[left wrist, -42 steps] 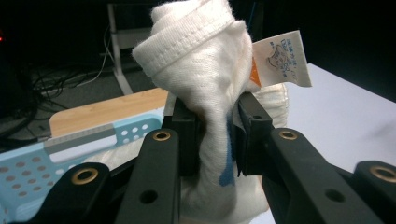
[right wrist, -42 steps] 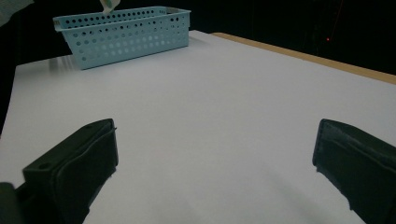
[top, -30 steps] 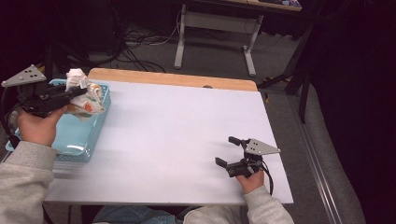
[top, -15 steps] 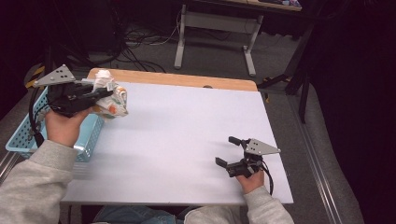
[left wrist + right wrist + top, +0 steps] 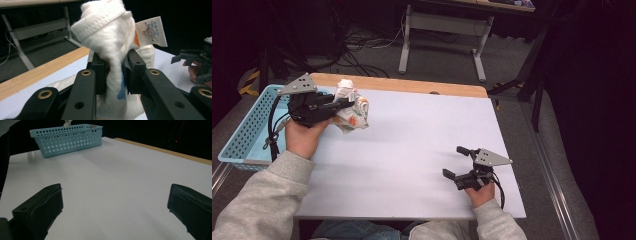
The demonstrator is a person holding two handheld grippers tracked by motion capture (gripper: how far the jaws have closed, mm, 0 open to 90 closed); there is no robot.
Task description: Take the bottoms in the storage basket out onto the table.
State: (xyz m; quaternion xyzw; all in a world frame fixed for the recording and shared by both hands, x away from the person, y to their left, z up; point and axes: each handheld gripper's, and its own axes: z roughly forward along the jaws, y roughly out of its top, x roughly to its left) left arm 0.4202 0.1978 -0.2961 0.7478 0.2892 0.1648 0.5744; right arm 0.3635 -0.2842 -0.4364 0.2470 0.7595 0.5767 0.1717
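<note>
Your left gripper (image 5: pixel 343 103) is pinching a bunched white cloth (image 5: pixel 351 108), with both jaws pressed into its middle. In the left gripper view the cloth (image 5: pixel 110 47) rises above the jaws as a rolled, stitched hem, and a small printed tag (image 5: pixel 151 32) sticks out to one side beside an orange patch. A blue mark shows lower down between the jaws; it may be part of a print, though the folds hide most of it. From the high view, the cloth hangs in the air over the far left corner of the white table (image 5: pixel 422 145), just beside the light blue perforated basket (image 5: pixel 243 135), which sits at the table's left edge. Your left hand (image 5: pixel 302 137) holds the gripper roughly level, pointing toward the table's middle.

Your right gripper (image 5: pixel 459 162) rests low near the table's front right, its jaws spread wide with only bare table top between them. The right gripper view looks across the table to the basket (image 5: pixel 67 138).
</note>
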